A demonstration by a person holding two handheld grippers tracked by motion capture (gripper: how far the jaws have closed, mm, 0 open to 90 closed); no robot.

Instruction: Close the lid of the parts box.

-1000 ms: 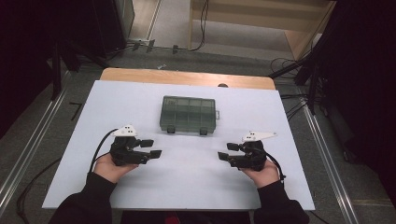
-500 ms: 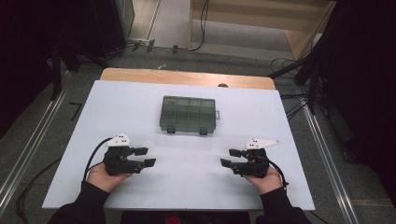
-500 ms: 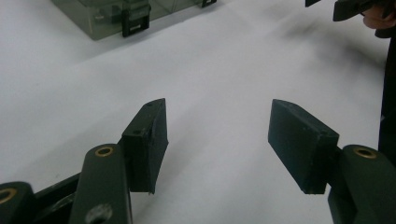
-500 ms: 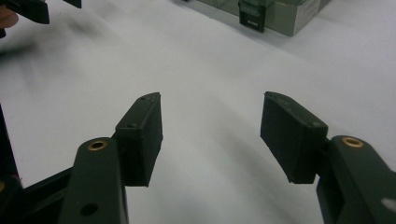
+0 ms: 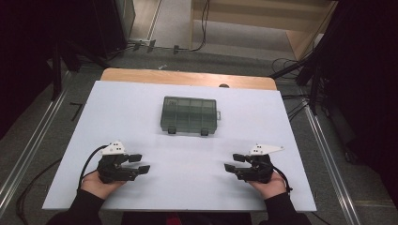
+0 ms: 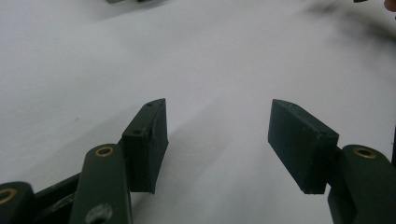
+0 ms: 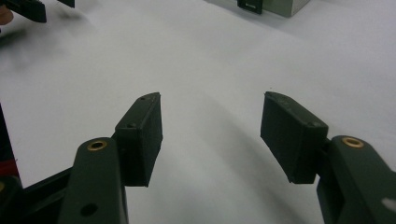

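High view: a grey compartment box, lid closed and clasps toward the person, sits mid-tabletop on the white sheet, well apart from both tools. The left tool and right tool rest low near the front edge, pointing inward, probably a ready pose before reaching for the box. Around the tabletop lie grey floor, cables and dark stands.

Left gripper view: jaws apart, nothing between, bare white surface below.

Right gripper view: jaws likewise apart and empty; a clasp of the box peeks in at the top, blurred.

White table, closed grey compartment box on it
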